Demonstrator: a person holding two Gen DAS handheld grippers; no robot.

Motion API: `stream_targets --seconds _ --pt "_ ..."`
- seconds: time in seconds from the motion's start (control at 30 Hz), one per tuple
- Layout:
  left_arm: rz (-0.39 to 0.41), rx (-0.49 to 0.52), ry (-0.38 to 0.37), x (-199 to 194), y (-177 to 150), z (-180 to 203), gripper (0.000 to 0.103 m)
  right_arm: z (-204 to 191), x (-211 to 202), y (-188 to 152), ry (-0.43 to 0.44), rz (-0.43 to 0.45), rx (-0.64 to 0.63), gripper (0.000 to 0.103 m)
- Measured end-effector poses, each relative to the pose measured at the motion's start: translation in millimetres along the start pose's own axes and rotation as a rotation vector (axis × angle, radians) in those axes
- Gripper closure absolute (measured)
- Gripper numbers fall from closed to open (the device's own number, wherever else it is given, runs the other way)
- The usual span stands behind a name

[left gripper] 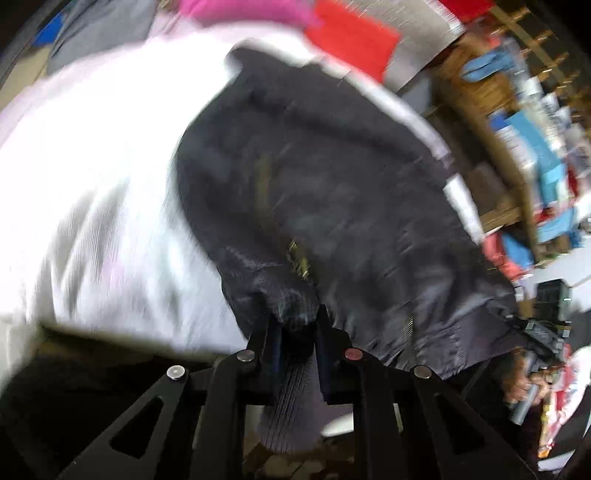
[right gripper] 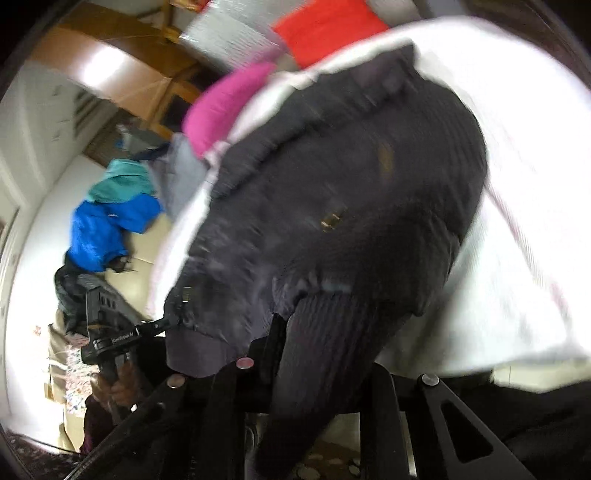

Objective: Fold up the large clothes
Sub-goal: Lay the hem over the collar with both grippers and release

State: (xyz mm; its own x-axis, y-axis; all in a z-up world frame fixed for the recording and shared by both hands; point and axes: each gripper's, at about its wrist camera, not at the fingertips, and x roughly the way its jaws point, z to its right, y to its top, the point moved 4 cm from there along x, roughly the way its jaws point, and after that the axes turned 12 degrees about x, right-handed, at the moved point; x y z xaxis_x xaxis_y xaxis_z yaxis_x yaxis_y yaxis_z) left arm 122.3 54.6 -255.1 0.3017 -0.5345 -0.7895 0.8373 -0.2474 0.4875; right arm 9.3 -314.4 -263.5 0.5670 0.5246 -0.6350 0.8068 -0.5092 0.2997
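A large dark grey jacket [left gripper: 332, 177] with a brass zipper lies over a white sheet [left gripper: 92, 184]. My left gripper [left gripper: 297, 332] is shut on its ribbed hem, which hangs down between the fingers. In the right wrist view the same jacket [right gripper: 351, 192] fills the middle, and my right gripper [right gripper: 295, 332] is shut on another ribbed part of its hem, which drapes over the fingers. Each gripper shows in the other's view: the right one [left gripper: 543, 343] at the far right, the left one [right gripper: 110, 332] at the lower left. Both views are motion-blurred.
A pink garment [right gripper: 225, 107] and a red cloth [right gripper: 328, 29] lie at the far edge of the sheet [right gripper: 517, 221]. A blue and teal garment [right gripper: 110, 221] lies to the left. Wooden shelves with clutter [left gripper: 517, 147] stand to the right.
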Motion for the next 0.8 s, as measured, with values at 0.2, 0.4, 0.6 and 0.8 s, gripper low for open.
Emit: stream_targets --seconds 0.2,0.4,0.6,0.8 --pt "0.167 0.04 -0.033 -48.2 98.8 10.0 0.087 -51.9 -29.4 72.1 0.124 0.184 -0.059 0.083" --pt "0.258 0.033 -0.033 -62.6 205.9 -8.4 0.086 -82.5 -20.8 174.9 0.139 0.375 -0.023 0.084" --pt "0.28 -0.019 0.02 -13.8 309.4 -42.6 0.086 -86.9 21.6 291.6 0.1 0.473 0.042 0.084" --pt "0.21 -0.123 0.056 74.2 365.4 -98.0 0.086 -63.7 100.9 386.3 -0.018 0.458 0.095 0.086"
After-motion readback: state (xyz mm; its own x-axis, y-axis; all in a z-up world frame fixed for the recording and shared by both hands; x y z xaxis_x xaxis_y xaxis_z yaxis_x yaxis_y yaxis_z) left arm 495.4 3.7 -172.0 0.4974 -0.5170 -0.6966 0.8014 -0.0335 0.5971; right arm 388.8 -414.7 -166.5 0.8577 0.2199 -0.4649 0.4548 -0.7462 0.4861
